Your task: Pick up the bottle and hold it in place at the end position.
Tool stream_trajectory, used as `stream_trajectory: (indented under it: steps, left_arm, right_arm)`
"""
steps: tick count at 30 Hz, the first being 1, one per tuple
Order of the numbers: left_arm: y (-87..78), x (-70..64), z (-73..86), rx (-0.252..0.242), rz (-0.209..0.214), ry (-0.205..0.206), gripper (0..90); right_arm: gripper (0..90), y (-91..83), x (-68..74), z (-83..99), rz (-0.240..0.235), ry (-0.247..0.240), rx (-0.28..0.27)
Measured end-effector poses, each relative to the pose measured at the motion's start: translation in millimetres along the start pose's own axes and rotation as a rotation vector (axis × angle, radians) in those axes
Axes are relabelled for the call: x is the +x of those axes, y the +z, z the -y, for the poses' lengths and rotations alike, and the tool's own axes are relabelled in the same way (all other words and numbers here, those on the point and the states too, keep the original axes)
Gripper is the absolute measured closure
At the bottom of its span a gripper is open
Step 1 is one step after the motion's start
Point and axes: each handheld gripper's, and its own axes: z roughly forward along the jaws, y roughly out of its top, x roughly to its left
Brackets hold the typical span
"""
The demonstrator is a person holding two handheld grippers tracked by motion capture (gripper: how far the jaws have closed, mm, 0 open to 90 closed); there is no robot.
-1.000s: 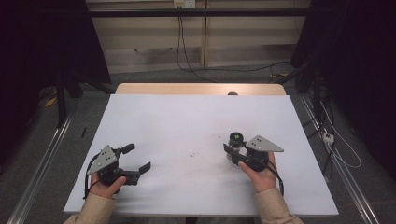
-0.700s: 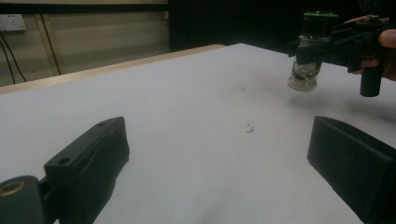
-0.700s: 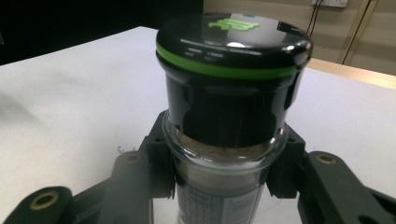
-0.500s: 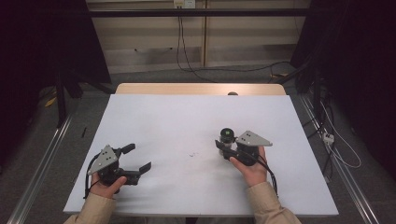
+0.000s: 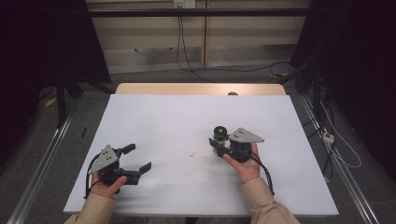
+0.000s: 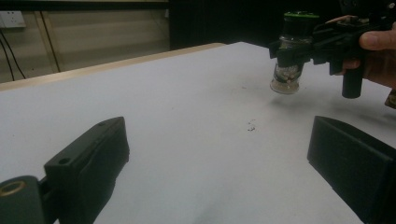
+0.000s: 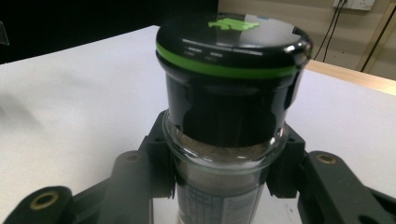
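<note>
A small glass spice jar point(image 5: 219, 136) with a black lid and a green ring is held upright just above the white table point(image 5: 177, 121), right of centre. My right gripper point(image 5: 218, 143) is shut on its glass body point(image 7: 224, 186), below the lid point(image 7: 231, 42). In the left gripper view the jar point(image 6: 289, 60) hangs clear of the table, with brownish contents at its bottom. My left gripper point(image 5: 139, 157) rests at the table's front left, jaws wide open with nothing between them; its pads point(image 6: 93, 158) frame bare tabletop.
A few dark specks point(image 5: 192, 154) lie on the table between the two grippers. A wooden strip point(image 5: 201, 88) runs along the table's far edge. Cables point(image 5: 336, 144) trail on the floor at the right, and metal rails flank the table.
My right gripper has carried the jar leftward toward the table's middle and turned it a little. The left gripper has stayed put.
</note>
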Motion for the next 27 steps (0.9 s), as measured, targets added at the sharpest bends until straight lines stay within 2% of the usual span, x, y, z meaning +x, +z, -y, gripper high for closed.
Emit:
stream_trajectory:
  steps: [3,5,6,7,27]
  left_arm:
    - [0.6,-0.3,-0.1,0.0,0.0,0.007,5.1]
    - [1.1,-0.9,0.4,0.002,0.002,-0.003,5.1]
    - [0.9,0.2,0.3,0.004,-0.002,0.012,5.1]
    - [1.0,-0.6,0.7,0.004,0.001,-0.004,5.1]
    - [1.6,0.1,1.2,0.013,0.004,0.006,5.1]
  right_arm:
    - [53.7,3.8,-0.2,-1.6,-0.003,-0.004,-0.005]
    - [53.7,6.2,-0.6,-2.7,-0.006,-0.005,-0.008]
    - [53.7,6.8,-0.6,-2.9,-0.007,-0.002,-0.008]
    - [53.7,9.2,-0.8,-3.3,-0.009,0.0,-0.01]
    - [53.7,37.4,1.4,-10.5,-0.035,-0.021,-0.006]
